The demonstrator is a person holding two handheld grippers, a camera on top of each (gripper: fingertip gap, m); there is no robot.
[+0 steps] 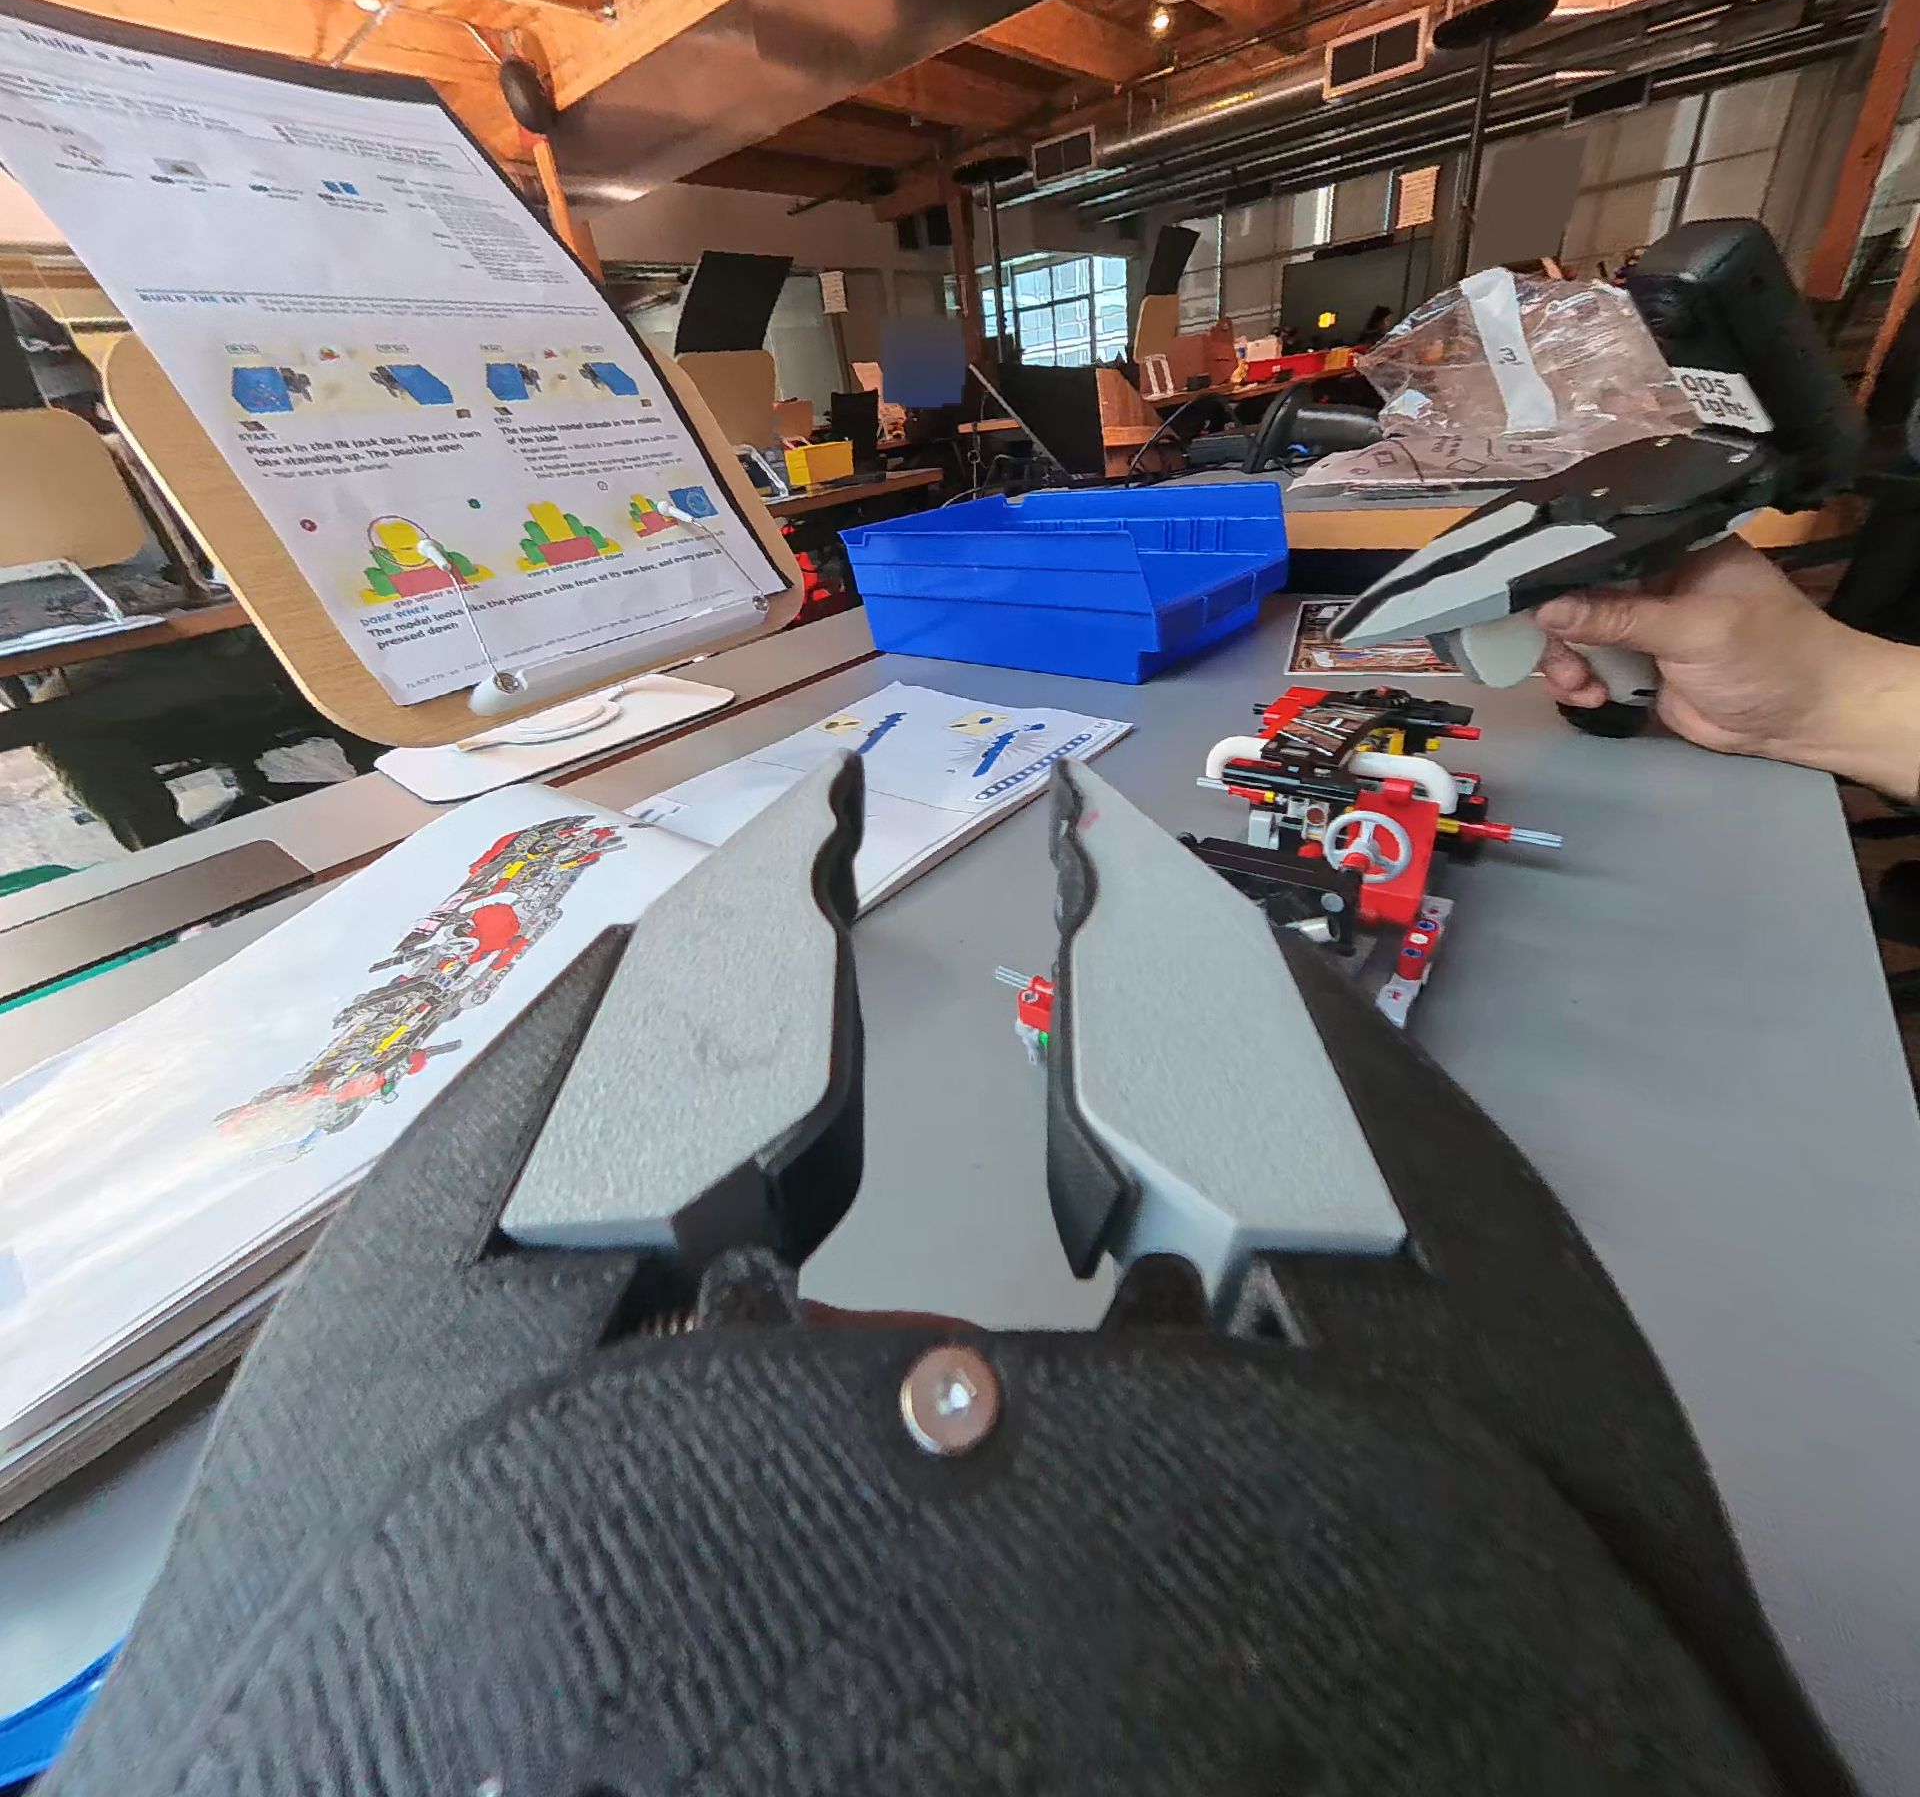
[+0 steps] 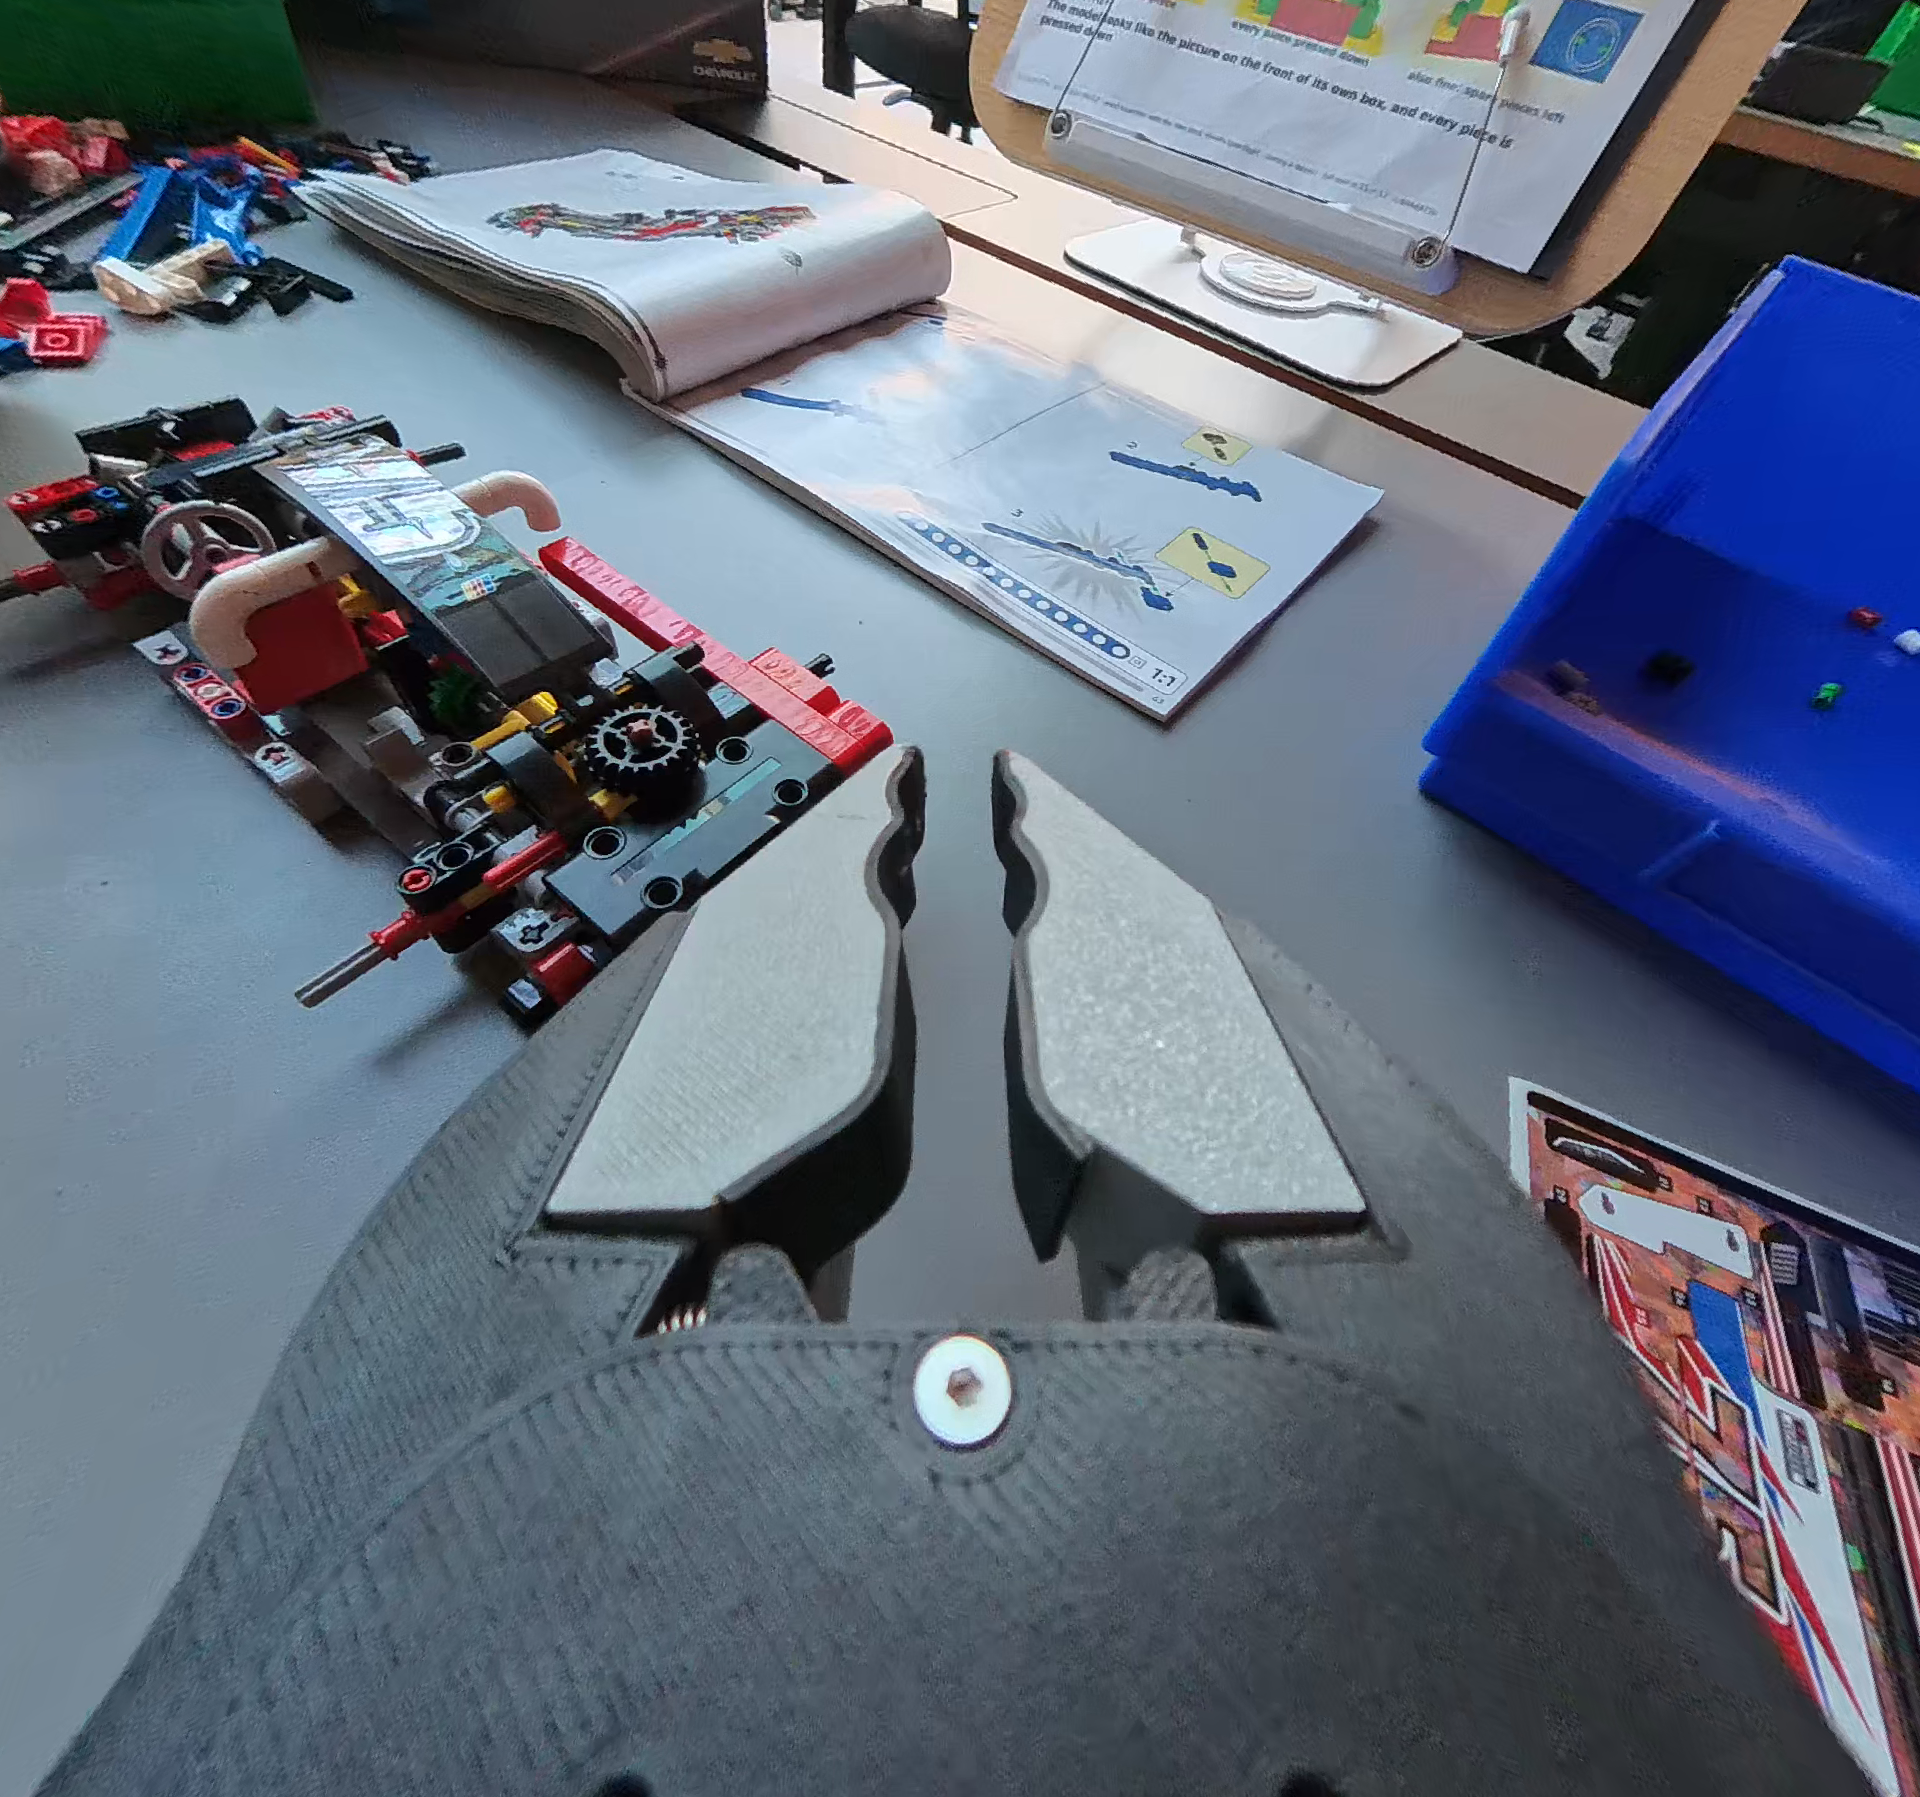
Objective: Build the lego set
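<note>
My left gripper (image 1: pixel 956 781) is open and holds nothing. It hovers above the grey table (image 1: pixel 1610 1176), over the edge of an open instruction booklet (image 1: pixel 935 791). A small red piece with a grey axle (image 1: pixel 1029 1004) lies on the table beside its right finger. A partly built red and black model car chassis (image 1: pixel 1351 812) stands to its right. My right gripper (image 2: pixel 958 771) has its pads a narrow gap apart with only bare table between them, just right of the chassis (image 2: pixel 436 667). In the left wrist view a hand holds it (image 1: pixel 1351 630) above the chassis.
A blue bin (image 2: pixel 1714 687) with a few small pieces stands at the right and also shows in the left wrist view (image 1: pixel 1070 584). A sticker sheet (image 2: pixel 1766 1384) lies near it. A document stand (image 1: pixel 364 397) is behind the booklet. Loose pieces (image 2: pixel 156 220) lie far left.
</note>
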